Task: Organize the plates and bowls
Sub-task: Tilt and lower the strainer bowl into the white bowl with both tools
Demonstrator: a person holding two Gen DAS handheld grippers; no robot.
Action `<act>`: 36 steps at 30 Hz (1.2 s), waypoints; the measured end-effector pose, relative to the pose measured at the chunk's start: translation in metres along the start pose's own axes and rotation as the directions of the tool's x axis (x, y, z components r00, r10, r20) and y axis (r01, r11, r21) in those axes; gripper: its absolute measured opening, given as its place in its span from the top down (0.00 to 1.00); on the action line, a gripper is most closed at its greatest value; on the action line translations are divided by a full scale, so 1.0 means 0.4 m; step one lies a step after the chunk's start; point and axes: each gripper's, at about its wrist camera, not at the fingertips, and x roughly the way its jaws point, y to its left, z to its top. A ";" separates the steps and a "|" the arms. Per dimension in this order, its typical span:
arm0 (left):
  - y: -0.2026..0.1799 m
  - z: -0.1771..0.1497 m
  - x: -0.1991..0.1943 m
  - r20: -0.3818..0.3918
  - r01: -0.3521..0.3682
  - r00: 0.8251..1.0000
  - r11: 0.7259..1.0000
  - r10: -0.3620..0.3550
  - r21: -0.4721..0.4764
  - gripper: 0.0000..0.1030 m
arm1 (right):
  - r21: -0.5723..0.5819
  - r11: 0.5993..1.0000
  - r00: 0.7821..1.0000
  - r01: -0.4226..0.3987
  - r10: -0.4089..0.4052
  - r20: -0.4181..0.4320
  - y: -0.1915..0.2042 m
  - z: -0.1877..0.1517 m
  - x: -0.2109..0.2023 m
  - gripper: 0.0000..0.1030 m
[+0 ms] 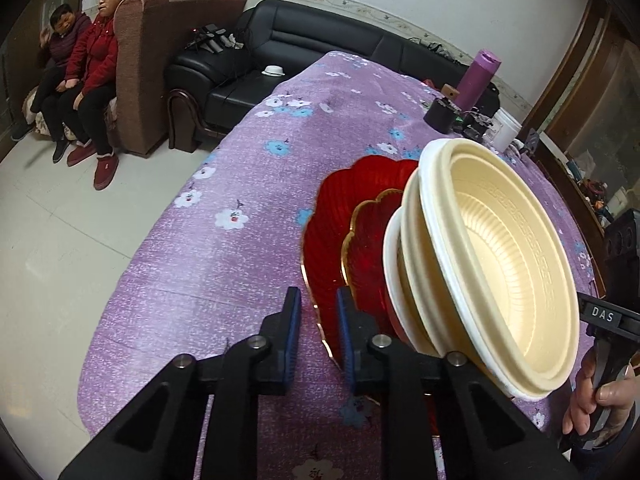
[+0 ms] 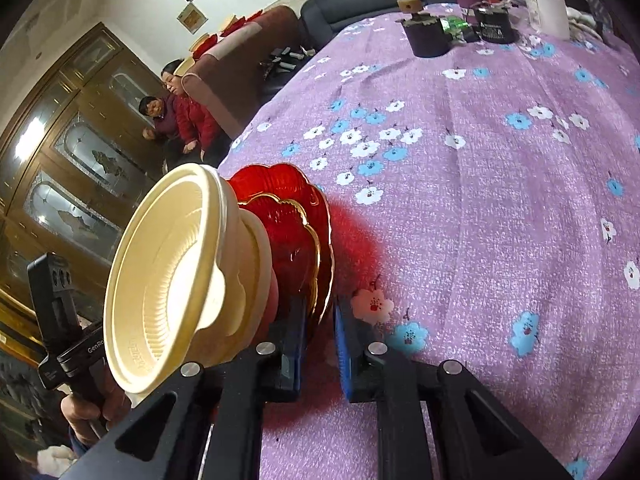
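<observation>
On the purple floral tabletop [image 2: 500,208] sits the stack: cream bowls [image 1: 500,256] on red plates [image 1: 340,216]. Left gripper [image 1: 318,320] and right gripper [image 2: 318,328] straddle the large plate's rim, fingers apart. Advice: close both evenly, lift level, or the bowls may slide.

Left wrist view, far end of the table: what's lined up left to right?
Small black cylindrical container → tall purple cylindrical bottle → white plastic jar.
</observation>
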 end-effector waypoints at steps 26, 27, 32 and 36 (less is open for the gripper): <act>-0.211 -0.003 0.080 -0.044 0.017 0.999 0.994 -0.012 0.106 0.87 | 0.095 0.995 0.993 0.012 -0.024 0.119 -0.122 -0.034 -0.159 0.85; -0.222 -0.004 0.083 -0.045 0.019 0.999 0.994 -0.014 0.112 0.87 | 0.103 0.995 0.992 0.013 -0.026 0.126 -0.134 -0.037 -0.169 0.85; -0.337 0.003 0.124 -0.061 0.028 0.998 0.984 -0.018 0.175 0.87 | 0.166 0.986 0.984 0.024 -0.053 0.169 -0.215 -0.053 -0.229 0.85; -0.422 0.011 0.158 -0.073 0.043 0.997 0.976 -0.028 0.213 0.87 | 0.223 0.974 0.975 0.042 -0.089 0.204 -0.283 -0.069 -0.279 0.85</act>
